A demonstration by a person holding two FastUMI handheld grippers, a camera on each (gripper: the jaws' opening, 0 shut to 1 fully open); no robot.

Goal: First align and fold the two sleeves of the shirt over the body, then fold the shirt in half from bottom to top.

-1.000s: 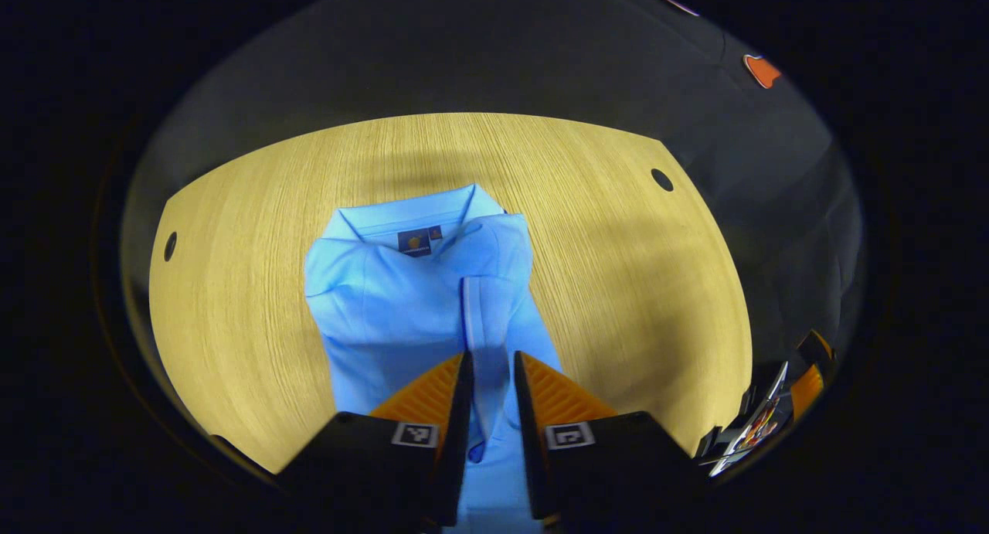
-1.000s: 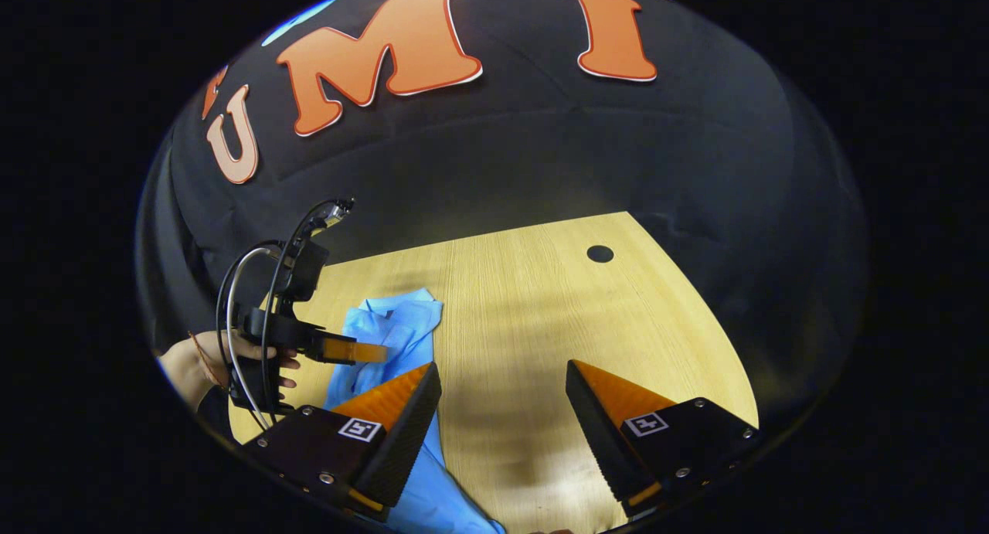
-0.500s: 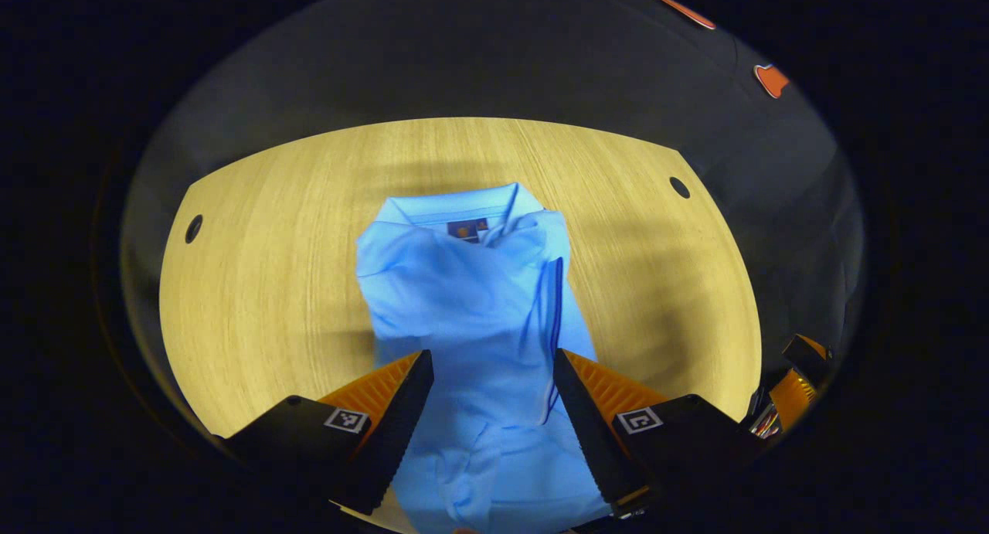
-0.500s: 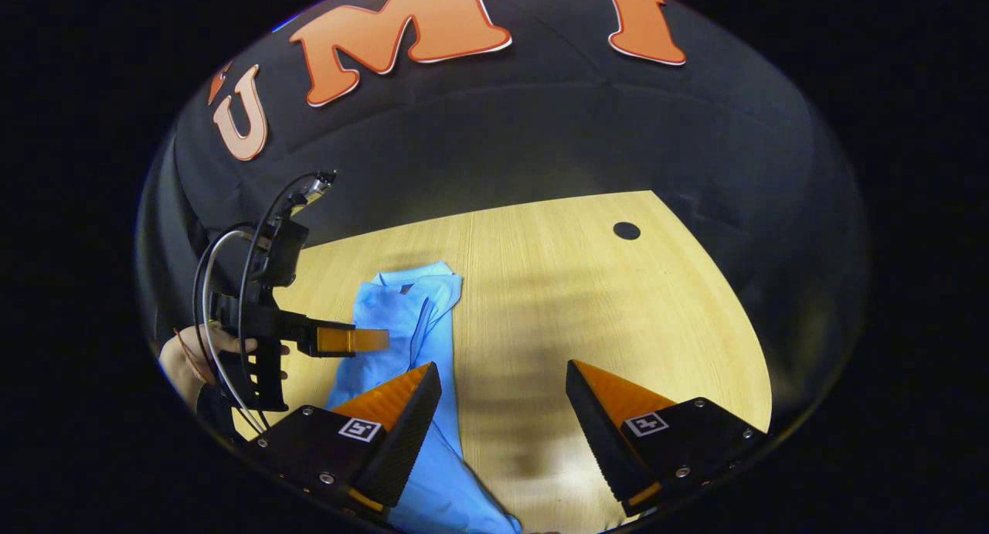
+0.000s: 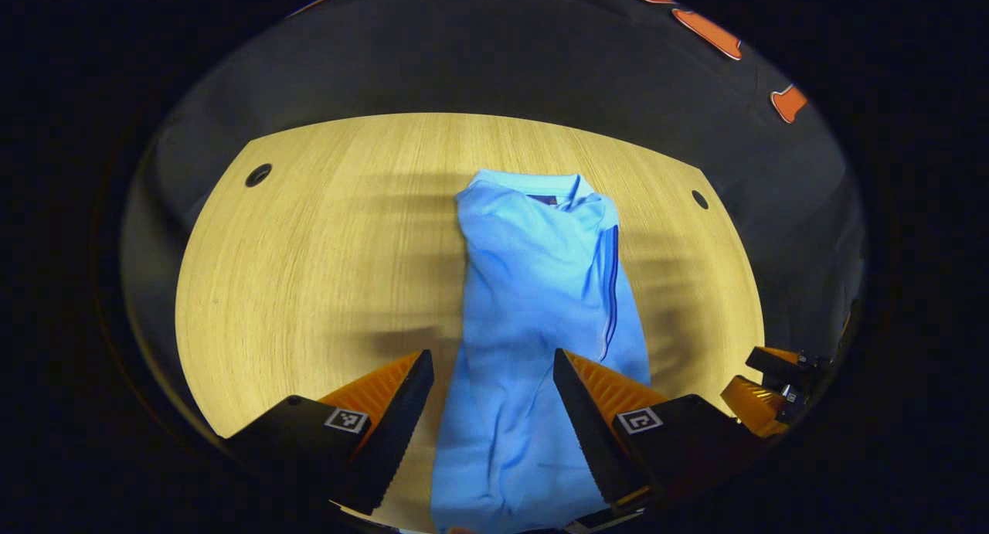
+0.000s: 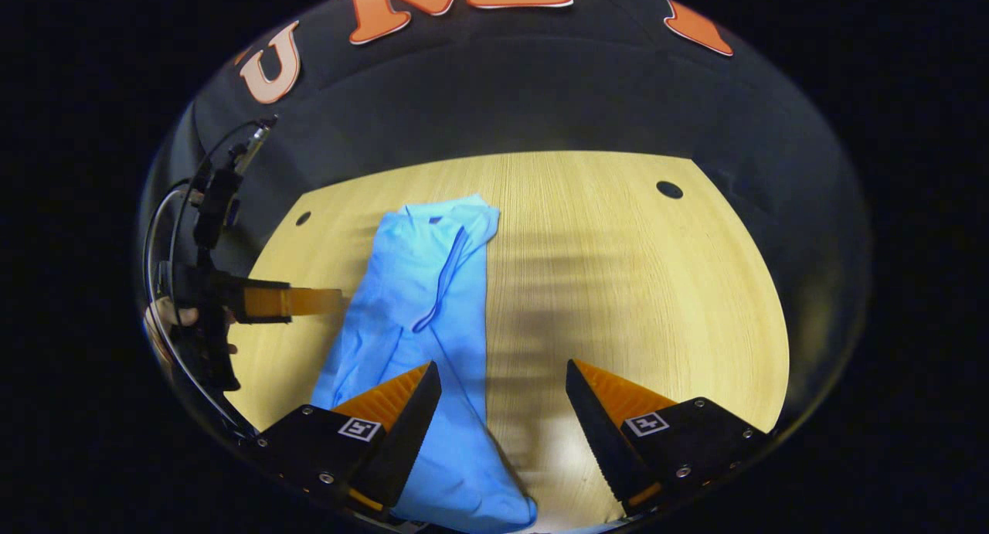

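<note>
A light blue shirt [image 5: 541,310] lies on the wooden table [image 5: 309,256] as a long narrow strip, collar at the far end, both sleeves folded over the body. A dark-edged sleeve cuff runs along its right side. My left gripper [image 5: 493,399] hovers open above the shirt's near part, nothing between its fingers. In the right gripper view the same shirt [image 6: 421,318] lies left of centre. My right gripper [image 6: 502,403] is open over the shirt's right edge and bare table. The left gripper [image 6: 293,302] shows there too, held by a hand [image 6: 174,318], beside the shirt's left edge.
The table has small round holes near its far corners [image 5: 258,175] [image 5: 700,199] [image 6: 669,188]. The right gripper's fingers [image 5: 761,399] show at the lower right of the left gripper view. Bare wood [image 6: 633,287] stretches right of the shirt. Black booth wall stands behind.
My left gripper let go of the sleeve, opened, and drew back and left. The sleeve now lies flat on the body. The right gripper pulled back, bringing more of the shirt into its view.
</note>
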